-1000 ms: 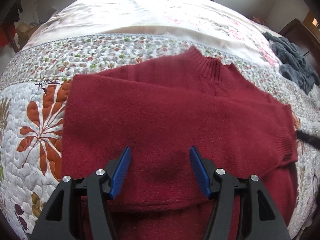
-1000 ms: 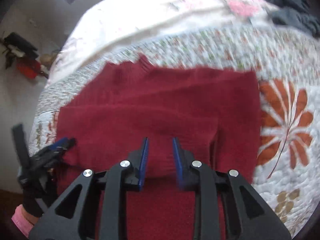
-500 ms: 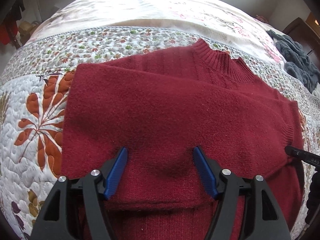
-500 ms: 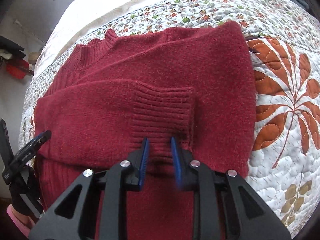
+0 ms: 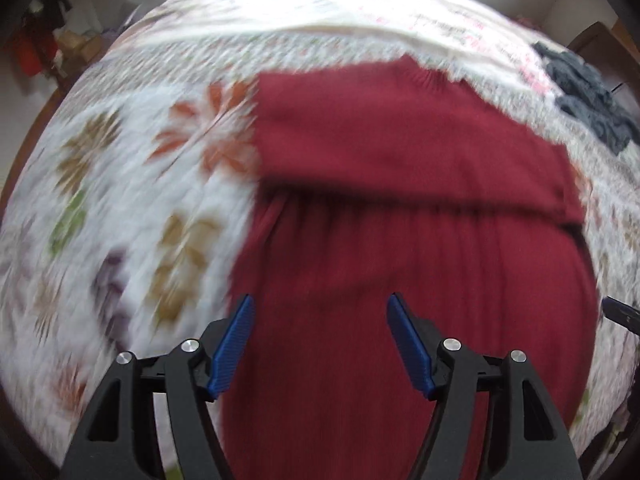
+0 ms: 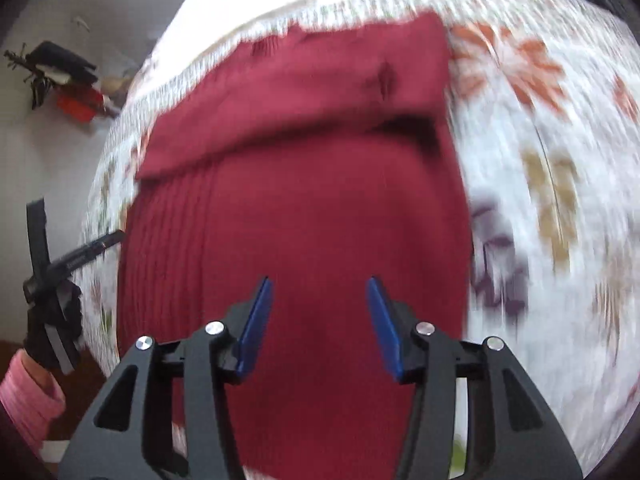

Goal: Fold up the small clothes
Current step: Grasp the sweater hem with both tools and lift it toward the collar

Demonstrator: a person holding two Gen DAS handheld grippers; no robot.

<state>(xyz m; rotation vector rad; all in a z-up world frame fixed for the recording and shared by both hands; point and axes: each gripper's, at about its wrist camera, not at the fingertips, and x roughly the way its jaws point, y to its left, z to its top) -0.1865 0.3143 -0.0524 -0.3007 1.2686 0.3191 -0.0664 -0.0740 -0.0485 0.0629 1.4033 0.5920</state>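
A dark red knitted sweater (image 5: 400,240) lies flat on the quilted bed, collar at the far end, both sleeves folded across its chest as a band (image 5: 400,152). My left gripper (image 5: 320,340) hovers open over the sweater's lower body near its left edge, nothing between its blue pads. In the right wrist view the same sweater (image 6: 300,200) fills the middle, and my right gripper (image 6: 320,320) stands open above its lower part, holding nothing. The other gripper (image 6: 76,260) shows at the sweater's left side, held by a gloved hand with a pink cuff (image 6: 28,404). Both views are motion-blurred.
The floral quilt (image 5: 140,200) covers the bed around the sweater. A dark grey garment (image 5: 588,104) lies at the far right of the bed. Red and black items (image 6: 72,92) sit on the floor beyond the bed's edge.
Both grippers have pulled back toward the sweater's hem. The right gripper, nearly shut over the sleeve cuff before, has opened and left the cuff lying across the chest.
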